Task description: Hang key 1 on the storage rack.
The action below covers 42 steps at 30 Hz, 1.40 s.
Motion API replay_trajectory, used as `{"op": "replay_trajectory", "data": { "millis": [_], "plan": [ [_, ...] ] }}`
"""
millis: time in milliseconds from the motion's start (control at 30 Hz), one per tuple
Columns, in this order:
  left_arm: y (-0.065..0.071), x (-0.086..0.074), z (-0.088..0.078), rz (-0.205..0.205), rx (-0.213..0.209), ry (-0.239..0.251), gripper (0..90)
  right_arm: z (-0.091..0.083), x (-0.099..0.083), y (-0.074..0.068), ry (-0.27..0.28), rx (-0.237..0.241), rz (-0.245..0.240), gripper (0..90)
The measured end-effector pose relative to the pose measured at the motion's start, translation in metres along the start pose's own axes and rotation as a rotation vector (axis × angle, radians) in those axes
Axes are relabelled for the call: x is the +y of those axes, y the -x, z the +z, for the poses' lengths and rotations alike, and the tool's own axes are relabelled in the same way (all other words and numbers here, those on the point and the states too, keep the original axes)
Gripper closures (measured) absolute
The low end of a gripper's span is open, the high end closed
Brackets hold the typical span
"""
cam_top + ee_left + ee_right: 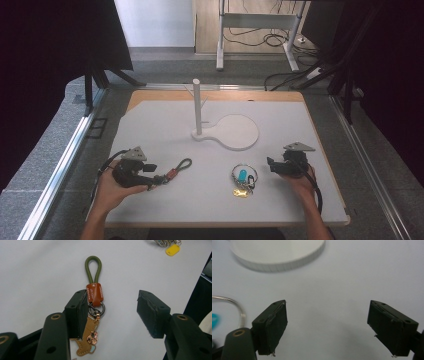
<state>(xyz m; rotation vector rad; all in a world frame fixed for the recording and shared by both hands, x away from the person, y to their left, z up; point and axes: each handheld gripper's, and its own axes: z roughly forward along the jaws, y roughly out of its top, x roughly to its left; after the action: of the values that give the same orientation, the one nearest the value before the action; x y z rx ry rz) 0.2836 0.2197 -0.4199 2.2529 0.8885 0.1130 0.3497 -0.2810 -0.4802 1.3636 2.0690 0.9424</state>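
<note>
A keychain with an olive cord loop, a brown leather clasp, a metal ring and a tan charm lies flat on the white board. My left gripper is open around its lower end; the clasp and charm lie right beside the left pad, and the other pad stands well apart. A second bunch, a wire ring with a blue tag and a yellow tag, lies mid-board. To its right, my right gripper is open over bare board.
A white stand with an upright post and a round flat base sits at the board's middle back. The board's front edge runs just beyond the person's wrists. Metal rails flank the table.
</note>
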Motion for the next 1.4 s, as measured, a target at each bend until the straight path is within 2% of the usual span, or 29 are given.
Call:
{"op": "replay_trajectory", "data": {
  "millis": [200, 300, 333, 433, 533, 600, 733, 867, 1000, 1233, 1333, 1400],
  "plan": [
    [0.001, 0.000, 0.001, -0.002, 0.002, -0.005, 42.4, -0.026, -0.004, 0.007, 0.081, 0.100, 0.040, 17.6],
    [0.001, 0.000, 0.002, -0.006, 0.006, -0.006, 42.4, -0.031, -0.006, 0.010, 0.098, 0.112, 0.055, 18.0],
    [0.001, 0.000, 0.002, -0.007, 0.009, -0.005, 42.1, -0.034, -0.008, 0.014, 0.102, 0.123, 0.074, 19.2],
    [0.001, 0.000, 0.001, -0.017, 0.018, 0.003, 41.2, -0.038, -0.010, 0.018, 0.106, 0.120, 0.079, 20.0],
    [0.001, 0.000, 0.000, -0.021, 0.018, 0.006, 40.8, -0.044, -0.013, 0.023, 0.131, 0.075, 0.102, 21.7],
    [0.002, 0.000, 0.001, -0.020, 0.022, 0.006, 40.8, -0.049, -0.015, 0.030, 0.147, 0.087, 0.123, 22.7],
    [0.002, -0.001, 0.001, -0.025, 0.028, 0.003, 40.6, -0.051, -0.015, 0.033, 0.138, 0.088, 0.113, 23.8],
    [0.002, -0.001, 0.001, -0.028, 0.038, 0.005, 40.4, -0.056, -0.016, 0.037, 0.131, 0.071, 0.069, 26.5],
    [0.003, -0.001, 0.002, -0.028, 0.037, 0.007, 40.0, -0.066, -0.016, 0.040, 0.127, 0.094, 0.050, 31.2],
    [0.005, -0.001, 0.000, -0.028, 0.032, 0.007, 39.9, -0.070, -0.014, 0.041, 0.110, 0.109, 0.058, 31.7],
    [0.006, 0.000, -0.001, -0.035, 0.041, 0.003, 39.9, -0.070, -0.012, 0.042, 0.130, 0.133, 0.078, 32.9],
    [0.005, 0.001, -0.002, -0.040, 0.049, 0.000, 39.9, -0.071, -0.010, 0.040, 0.135, 0.144, 0.065, 34.3]
  ]
}}
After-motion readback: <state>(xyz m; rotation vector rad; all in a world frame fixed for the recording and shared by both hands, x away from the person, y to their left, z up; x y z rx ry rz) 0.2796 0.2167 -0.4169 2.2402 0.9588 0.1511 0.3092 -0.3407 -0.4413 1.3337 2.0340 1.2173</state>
